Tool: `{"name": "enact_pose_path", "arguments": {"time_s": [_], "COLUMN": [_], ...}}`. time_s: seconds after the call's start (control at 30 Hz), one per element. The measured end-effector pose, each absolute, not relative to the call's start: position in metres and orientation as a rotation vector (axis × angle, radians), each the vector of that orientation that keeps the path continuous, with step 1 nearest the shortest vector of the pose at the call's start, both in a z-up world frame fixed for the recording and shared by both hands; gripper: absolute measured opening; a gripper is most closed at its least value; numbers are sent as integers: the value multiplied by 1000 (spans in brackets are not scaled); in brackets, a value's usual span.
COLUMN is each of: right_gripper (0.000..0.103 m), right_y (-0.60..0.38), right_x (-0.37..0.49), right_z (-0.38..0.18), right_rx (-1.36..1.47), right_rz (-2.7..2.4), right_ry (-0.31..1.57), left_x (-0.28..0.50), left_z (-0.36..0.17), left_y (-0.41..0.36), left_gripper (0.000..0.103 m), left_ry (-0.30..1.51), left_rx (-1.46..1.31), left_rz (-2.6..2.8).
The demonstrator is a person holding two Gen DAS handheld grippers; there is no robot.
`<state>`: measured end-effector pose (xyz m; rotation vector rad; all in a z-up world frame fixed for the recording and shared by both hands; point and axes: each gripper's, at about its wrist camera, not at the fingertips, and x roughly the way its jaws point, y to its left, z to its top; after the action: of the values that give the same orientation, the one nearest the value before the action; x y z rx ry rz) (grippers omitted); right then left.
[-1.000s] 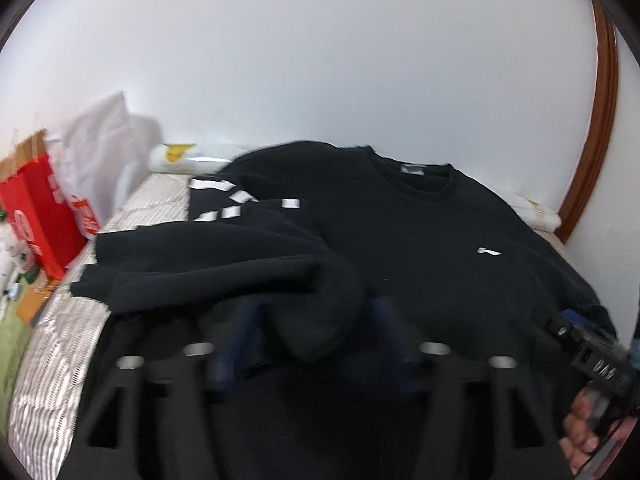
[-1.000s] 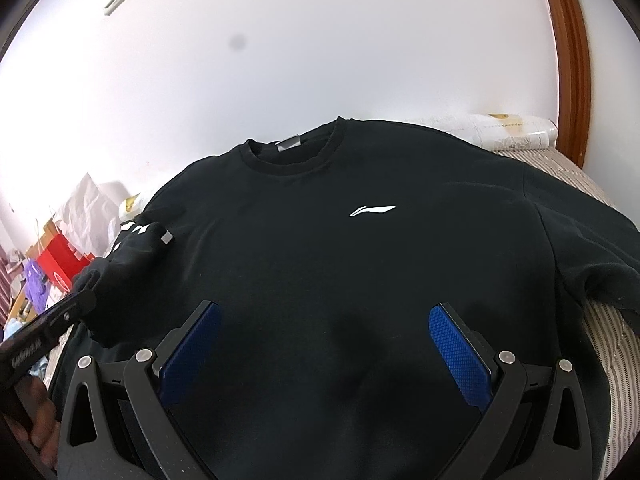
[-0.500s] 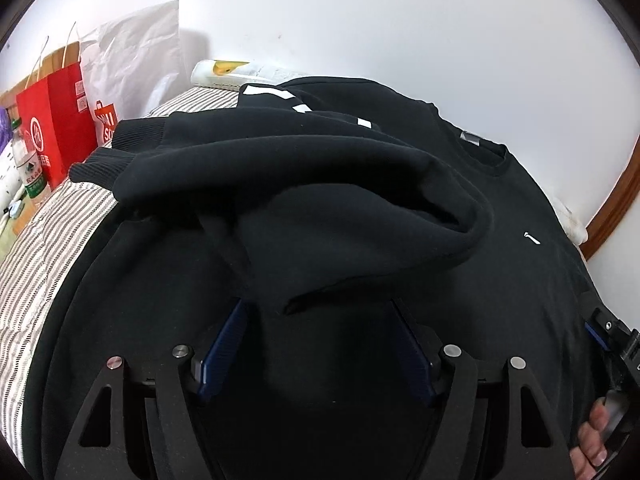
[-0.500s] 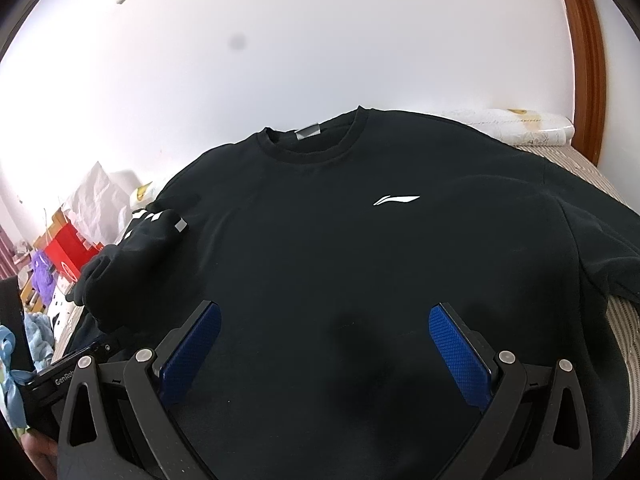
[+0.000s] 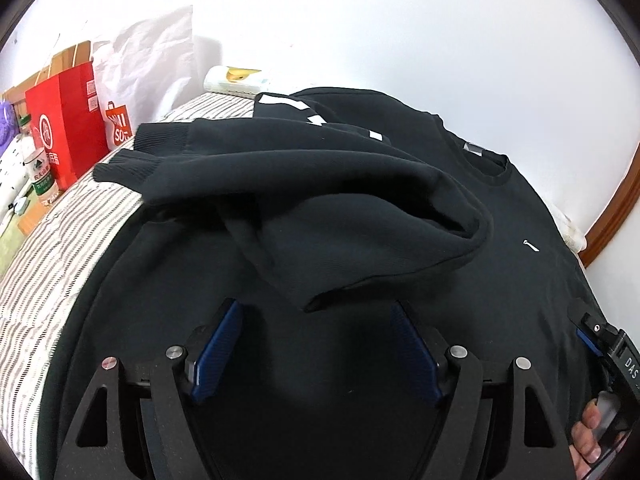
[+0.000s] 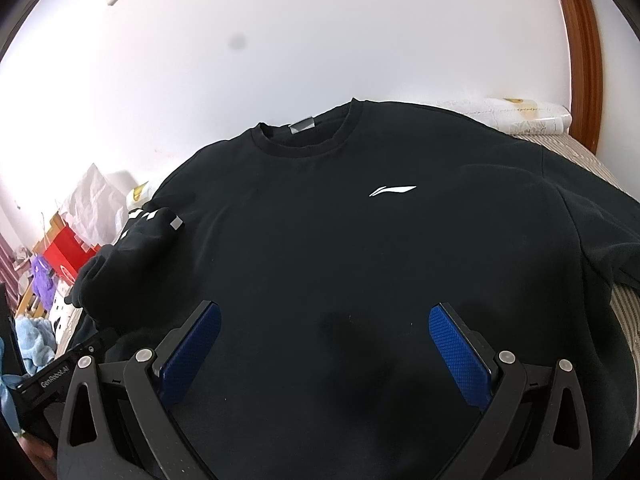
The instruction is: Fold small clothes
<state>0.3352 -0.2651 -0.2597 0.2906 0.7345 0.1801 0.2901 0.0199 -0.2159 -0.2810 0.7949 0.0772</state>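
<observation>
A black sweatshirt (image 6: pixel 320 220) with a white chest logo lies front up on the bed. Its left sleeve (image 5: pixel 320 208), with white marks near the shoulder, is folded across the body and rests there in a loose hump. My left gripper (image 5: pixel 316 320) hovers just behind the sleeve's folded edge; its jaws are opening, and the blue pads (image 5: pixel 218 344) press on nothing. In the right wrist view the same sleeve (image 6: pixel 132 256) bulges at the left. My right gripper (image 6: pixel 324 316) stands wide open over the lower front of the sweatshirt, nothing between its fingers.
The striped bed cover (image 5: pixel 60 248) shows at the left. Beyond it stand a red paper bag (image 5: pixel 64 128), a white bag (image 5: pixel 148 64) and a water bottle (image 5: pixel 40 176). A white roll (image 6: pixel 528 120) lies by the wall. A wooden frame (image 6: pixel 580 40) runs at the right.
The left gripper let go of the sleeve's fold, which now lies on the sweatshirt's body ahead of the wider jaws. The left view tipped downward. The right gripper barely shifted.
</observation>
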Motion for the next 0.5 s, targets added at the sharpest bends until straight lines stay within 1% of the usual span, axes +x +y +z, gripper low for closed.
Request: {"name": "enact_pose_path", "arguments": {"time_s": [0.23,0.33,0.4,0.5], "right_gripper": [101,98,93,92], "right_y": [-265,-261,-254,-241], "right_x": [328,326,324,319], "right_z": [-256,-254,-250,-233], "right_rx": [286,261,223,196], "right_rz": [196,203,207,213], "right_ry": [711,705,689,647], "left_x": [274,269,268,268], "left_z": [-196,-186,-181,-178], "left_y": [48,74,99,132], "left_gripper": [75,75,75,75], "left_ry": [757,734,735,743], "left_rx": [-227,-212,-216,-242], "left_rz": [76,91,120,128]}}
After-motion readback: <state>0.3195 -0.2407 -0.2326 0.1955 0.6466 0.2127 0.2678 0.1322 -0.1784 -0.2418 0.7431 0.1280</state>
